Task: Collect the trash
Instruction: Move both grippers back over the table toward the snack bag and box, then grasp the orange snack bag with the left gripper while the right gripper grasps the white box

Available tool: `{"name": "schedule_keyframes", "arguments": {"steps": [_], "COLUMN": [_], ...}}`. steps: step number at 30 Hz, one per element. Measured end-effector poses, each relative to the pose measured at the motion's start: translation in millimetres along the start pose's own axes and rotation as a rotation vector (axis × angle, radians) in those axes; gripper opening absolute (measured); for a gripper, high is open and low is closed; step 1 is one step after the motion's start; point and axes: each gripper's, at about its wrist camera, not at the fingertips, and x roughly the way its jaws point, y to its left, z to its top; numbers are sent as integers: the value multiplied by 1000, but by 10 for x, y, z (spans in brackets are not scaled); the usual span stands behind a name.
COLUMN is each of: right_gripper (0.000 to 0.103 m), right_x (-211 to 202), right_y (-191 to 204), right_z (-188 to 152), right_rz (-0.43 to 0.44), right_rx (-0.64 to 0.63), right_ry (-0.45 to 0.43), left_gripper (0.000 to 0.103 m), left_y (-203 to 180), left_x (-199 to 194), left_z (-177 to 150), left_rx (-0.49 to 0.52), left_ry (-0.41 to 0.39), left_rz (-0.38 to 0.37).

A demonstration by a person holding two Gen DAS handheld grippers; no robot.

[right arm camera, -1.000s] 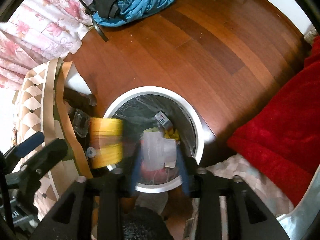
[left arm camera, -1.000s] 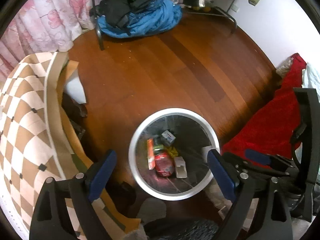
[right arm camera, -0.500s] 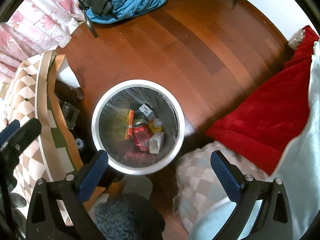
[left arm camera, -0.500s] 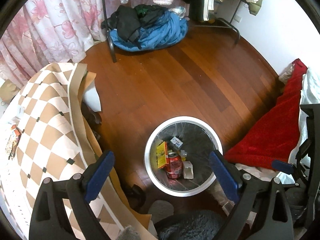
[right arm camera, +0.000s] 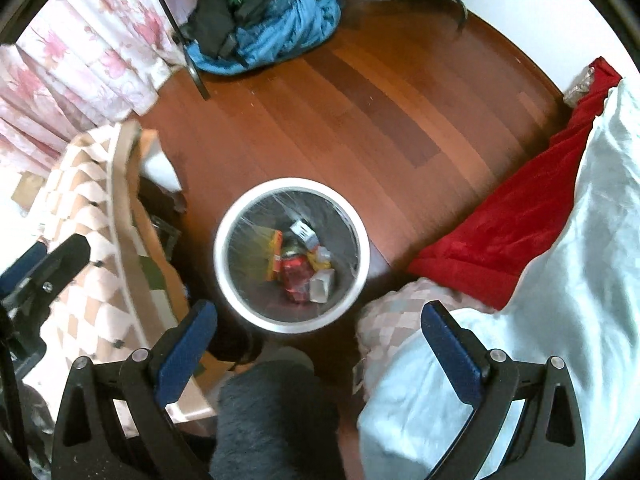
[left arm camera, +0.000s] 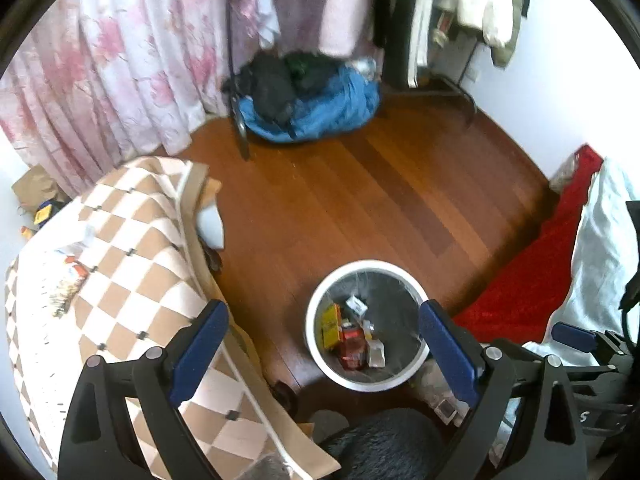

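Left wrist view, left to right. A table under a checked cloth (left arm camera: pixel 132 280) fills the left side; a wrapper (left arm camera: pixel 68 288) and small scraps of paper lie on it near its far left edge. Behind it hangs a pink floral curtain (left arm camera: pixel 112 72). The left gripper (left arm camera: pixel 324 344) is held above the floor with its jaws wide apart and nothing between them; its left finger overlaps the cloth, its right finger overlaps the near right rim of the bin. A heap of blue and dark clothes (left arm camera: pixel 312 108) lies on the wooden floor (left arm camera: pixel 360 200) at the foot of a clothes rack. The white round bin (left arm camera: pixel 320 308) stands on the floor between table and bed, lined with a clear bag. Inside it lie a yellow box (left arm camera: pixel 331 326), a red can (left arm camera: pixel 354 344) and pale scraps. A red blanket (left arm camera: pixel 532 280) and white bedding (left arm camera: pixel 600 248) occupy the right. The other gripper's frame shows at the far right edge.

Right wrist view, left to right. The left tool's frame shows at the left edge over the cloth. The right gripper (right arm camera: pixel 320 348) hangs above the near side of the bin, jaws wide apart and empty. The bin holds the same box, can and scraps. Red blanket and white bedding lie right.
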Motion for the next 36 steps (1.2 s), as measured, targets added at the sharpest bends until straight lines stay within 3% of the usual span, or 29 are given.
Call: {"name": "schedule_keyframes", "arguments": {"steps": [6,11,16,19,24,25,26,27,31,33,35,36], "right_gripper": [103,103,103,103,102,93,78,73,73,73,73,73], "right_x": [-524,-733,-321,92,677,743,820,871,1000,1061,1092,1096], "right_y": [313,958,2009,2738,3679,3812,3959,4048,4287,4370,4405,4431], "right_z": [18,73,46,18,38,70,107,133,272,342,449,492], "right_rz": [58,170,267,319,328,318,307,295,251,231,213,202], "right_rx": [-12,-76,-218,-300,-406,-421,-438,-447,-489,-510,-531,-544], "right_ry": [-107,-134,-42,44,115,118,124,132,148,161,163,163], "left_gripper": [97,97,97,97,96,96,96,96,96,95,80,55], "left_y": [611,1510,2505,3037,3531,3569,3602,3620,3578,3517,3514,3546], "left_x": [-434,-564,-237,105,582,668,729,793,1148,1243,1287,1255], "left_z": [59,-36,-250,-372,-460,-455,-443,-432,-331,-315,-326,-317], "left_rx": [-72,-102,-67,-39,16,27,39,49,112,173,170,138], "left_ry": [-73,-84,18,125,241,253,265,281,343,324,324,313], "left_rz": [37,177,366,404,382,358,342,323,257,249,231,203]}}
